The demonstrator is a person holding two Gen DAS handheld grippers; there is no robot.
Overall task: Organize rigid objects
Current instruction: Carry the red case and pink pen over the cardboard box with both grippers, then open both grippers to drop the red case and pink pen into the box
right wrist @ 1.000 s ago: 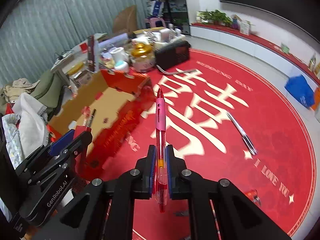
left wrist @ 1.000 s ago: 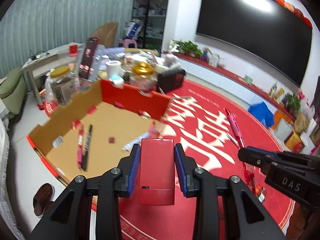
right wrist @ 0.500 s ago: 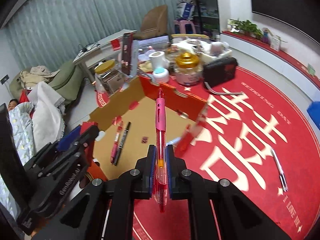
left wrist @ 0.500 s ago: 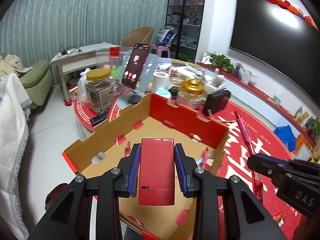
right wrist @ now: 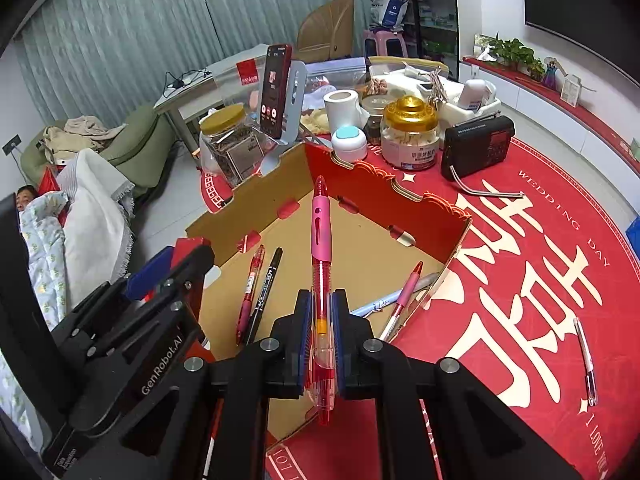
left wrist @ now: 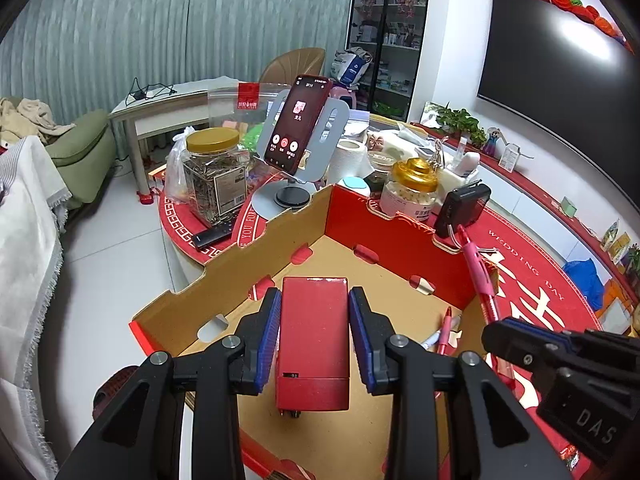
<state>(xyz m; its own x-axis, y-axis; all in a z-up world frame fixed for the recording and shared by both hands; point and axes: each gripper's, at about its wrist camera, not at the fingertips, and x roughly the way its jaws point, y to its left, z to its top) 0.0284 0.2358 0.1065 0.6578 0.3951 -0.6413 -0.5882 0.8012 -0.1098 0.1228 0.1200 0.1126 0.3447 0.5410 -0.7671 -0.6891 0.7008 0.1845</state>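
Hovering over the cardboard box (left wrist: 256,248), a red case (left wrist: 313,336) is gripped by the left hand-held gripper (left wrist: 314,336) and a pink pen (right wrist: 322,248) by the right hand-held gripper (right wrist: 320,332) (both clenched); lowering and release are judged next.

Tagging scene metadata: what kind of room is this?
Likely a home living room: big wall-mounted screen, green sofa with laundry, round table with red wedding tablecloth crowded with household jars.

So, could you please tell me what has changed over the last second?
Both grippers swung from above the red mat to over the open cardboard box. The left gripper stays shut on the red rectangular case, the right gripper on the pink pen. Nothing was released.
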